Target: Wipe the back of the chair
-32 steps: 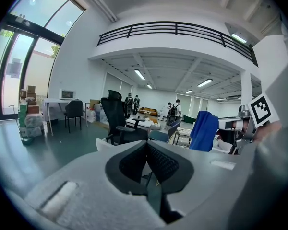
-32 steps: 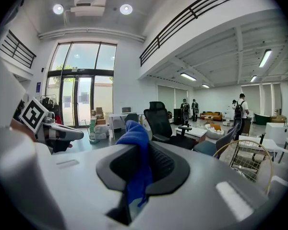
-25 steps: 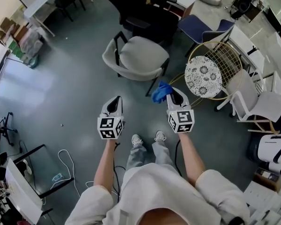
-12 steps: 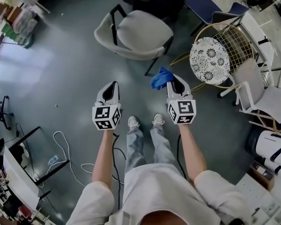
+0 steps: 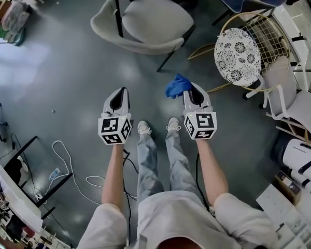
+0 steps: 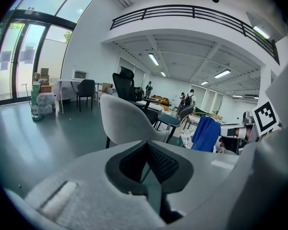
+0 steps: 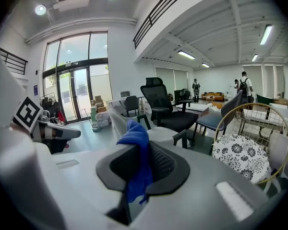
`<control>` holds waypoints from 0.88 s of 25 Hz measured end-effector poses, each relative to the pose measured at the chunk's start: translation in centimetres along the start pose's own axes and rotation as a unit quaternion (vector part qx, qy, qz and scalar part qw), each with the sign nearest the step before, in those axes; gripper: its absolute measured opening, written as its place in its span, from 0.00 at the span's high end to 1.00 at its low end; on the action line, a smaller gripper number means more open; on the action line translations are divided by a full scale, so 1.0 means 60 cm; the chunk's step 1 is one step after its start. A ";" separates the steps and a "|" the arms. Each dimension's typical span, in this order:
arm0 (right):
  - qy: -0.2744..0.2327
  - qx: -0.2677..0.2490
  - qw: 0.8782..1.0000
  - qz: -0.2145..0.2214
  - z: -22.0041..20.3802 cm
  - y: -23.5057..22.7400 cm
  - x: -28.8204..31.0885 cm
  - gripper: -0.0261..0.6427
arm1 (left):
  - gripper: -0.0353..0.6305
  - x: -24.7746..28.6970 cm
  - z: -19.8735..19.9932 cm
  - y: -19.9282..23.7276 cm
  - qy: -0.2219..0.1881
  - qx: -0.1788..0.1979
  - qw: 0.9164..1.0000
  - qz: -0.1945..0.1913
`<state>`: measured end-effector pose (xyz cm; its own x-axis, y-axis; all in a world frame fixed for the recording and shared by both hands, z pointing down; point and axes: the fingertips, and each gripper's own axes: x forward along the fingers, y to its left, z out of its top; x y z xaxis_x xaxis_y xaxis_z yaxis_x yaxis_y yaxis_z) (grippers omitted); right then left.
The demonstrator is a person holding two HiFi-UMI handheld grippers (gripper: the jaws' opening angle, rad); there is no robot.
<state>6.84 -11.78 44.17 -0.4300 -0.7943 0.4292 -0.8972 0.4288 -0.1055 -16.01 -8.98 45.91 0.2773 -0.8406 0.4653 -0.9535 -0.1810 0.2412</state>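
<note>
- Two grippers are held out level in front of the person, both aimed at the grey chair (image 5: 154, 17). It stands on the floor (image 5: 67, 77) a bit ahead, and nothing is touching it yet.
- The right gripper (image 5: 189, 88) has its fingers (image 7: 165, 164) pinching a blue cloth (image 5: 177, 85). A bunched wad sticks out past the tips and a tail hangs down between them, so I'd say it's gripped that way so the loose end is what meets the chair.
- The left gripper (image 5: 120, 91) has its fingers (image 6: 167, 164) pressed together on nothing, with only a thin slit between them. My guess is it's just along for the ride, or spare to steady the chair.
- The chair's curved back is turned toward the person, so the surface to wipe is the nearest side. The wiping hasn't started, and they need to get closer first.
- Materials: the chair is a rounded one-piece shell, matte light grey, on thin dark legs. The cloth looks soft and floppy, all crumpled. The floor is glossy grey-green and throws back window glare.
- A gold wire chair (image 5: 269, 40) with a round patterned cushion sits off to the right, well apart from the grey one.
</note>
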 end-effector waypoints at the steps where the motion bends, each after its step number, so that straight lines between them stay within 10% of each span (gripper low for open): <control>1: 0.001 0.001 1.000 0.000 -0.010 0.000 0.007 0.90 | 0.95 0.008 -0.007 0.003 0.000 -0.002 1.000 0.000; 22: 0.012 -0.002 1.000 0.013 -0.190 0.013 0.149 0.90 | 0.95 0.131 -0.178 0.072 -0.008 -0.025 1.000 0.001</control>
<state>3.47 -13.63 58.14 -0.4501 -0.7728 0.4474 -0.8858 0.4500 -0.1139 -16.67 -10.94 59.68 0.2732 -0.8493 0.4518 -0.9467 -0.1542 0.2827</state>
